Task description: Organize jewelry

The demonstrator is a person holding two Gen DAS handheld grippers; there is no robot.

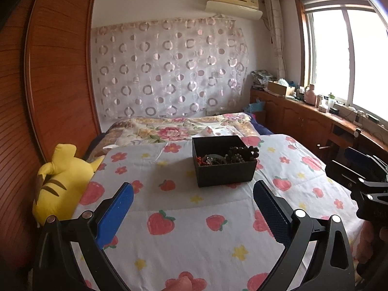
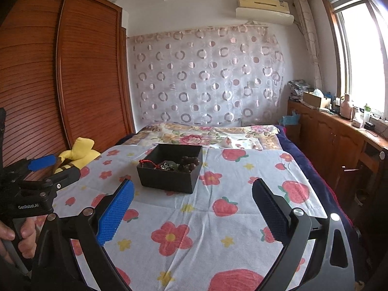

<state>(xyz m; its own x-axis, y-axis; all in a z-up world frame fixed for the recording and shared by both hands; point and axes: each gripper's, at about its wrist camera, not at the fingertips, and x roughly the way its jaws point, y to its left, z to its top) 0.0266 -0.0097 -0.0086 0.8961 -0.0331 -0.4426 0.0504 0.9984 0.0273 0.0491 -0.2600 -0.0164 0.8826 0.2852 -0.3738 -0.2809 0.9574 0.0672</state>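
We hold both grippers low over the bed, each tilted a little downward toward a black box that sits on the strawberry-and-flower sheet. The left gripper has its blue-padded fingers released, spread wide with nothing between them. The right gripper is likewise released, its fingers wide apart and empty. In the right wrist view the left gripper's body shows at the left edge, a hand wrapped round its handle, and white lettering there reads "GenRobot.AI".

The box lies ahead of both grippers, well apart from the fingertips, and holds the jewelry: dark bead strands on the right side, a red cord and some silvery pieces beside them. Nothing stands between the fingers and the box.

A yellow plush toy lies at the bed's left edge against the wooden wardrobe. Beyond the box is a floral quilt, then a circle-patterned curtain with an air conditioner above it. A cluttered wooden counter runs under the window.
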